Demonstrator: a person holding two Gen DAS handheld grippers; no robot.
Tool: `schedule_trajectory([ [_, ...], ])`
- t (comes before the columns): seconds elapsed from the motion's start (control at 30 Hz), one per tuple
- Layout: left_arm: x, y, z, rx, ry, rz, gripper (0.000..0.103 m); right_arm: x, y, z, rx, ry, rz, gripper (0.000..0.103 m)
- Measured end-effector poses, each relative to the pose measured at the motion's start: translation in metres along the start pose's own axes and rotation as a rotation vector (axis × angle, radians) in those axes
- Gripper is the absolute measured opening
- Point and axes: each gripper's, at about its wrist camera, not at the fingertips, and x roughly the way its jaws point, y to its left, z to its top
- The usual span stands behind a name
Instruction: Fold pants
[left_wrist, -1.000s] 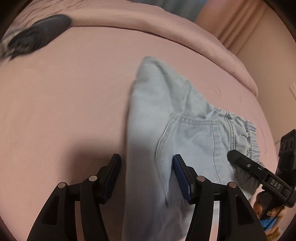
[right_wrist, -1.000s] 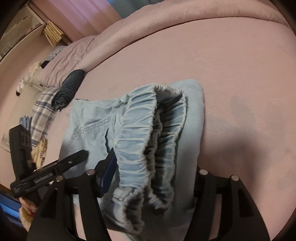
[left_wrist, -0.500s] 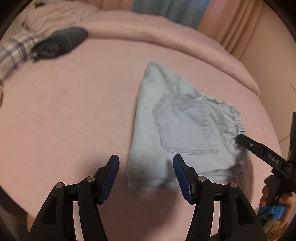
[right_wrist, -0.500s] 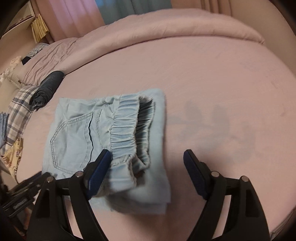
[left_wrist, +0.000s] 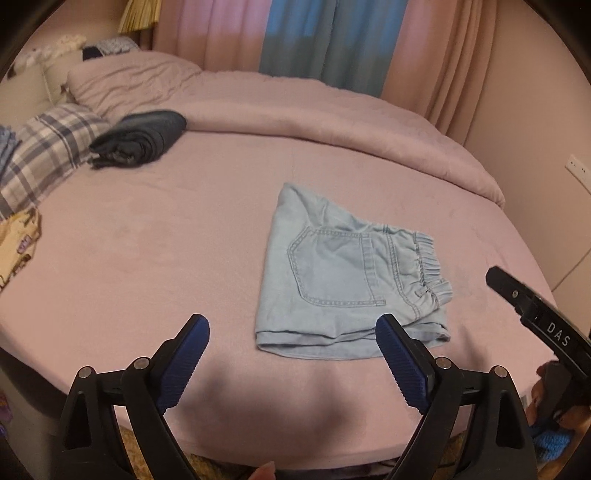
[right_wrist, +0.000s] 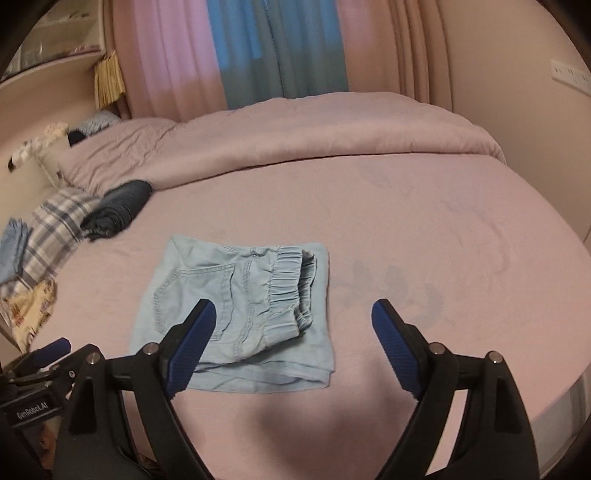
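Pale denim pants (left_wrist: 334, 280) lay folded in soft rectangle on pink bed (left_wrist: 155, 236), gathered elastic waistband on top. Left gripper (left_wrist: 291, 343) and right gripper (right_wrist: 293, 325): jaws opening, nothing between, above bed's near edge.

- Pants (left_wrist: 332, 273) — pale denim cloth, stitched seams, gathered waistband.
- Bed sheet (left_wrist: 166, 236) — soft matt cloth.
- Left gripper (left_wrist: 291, 354) — black matt plastic, ribbed blue pads (left_wrist: 400, 363), metal pins.

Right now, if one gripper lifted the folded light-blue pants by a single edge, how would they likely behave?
The folded pants look like soft, thin denim, so they would probably droop and unfold. The stacked layers at the near edge look loose and may slide apart. The gathered elastic waistband is bulkier, so that side likely hangs lower.
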Motion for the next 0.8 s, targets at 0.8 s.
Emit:
schedule_trajectory([
  [0.8,-0.015,-0.009,-0.001,-0.006,-0.034,0.013,0.092,-0.01,0.02,-0.014,-0.056,-0.008,-0.032,0.088],
])
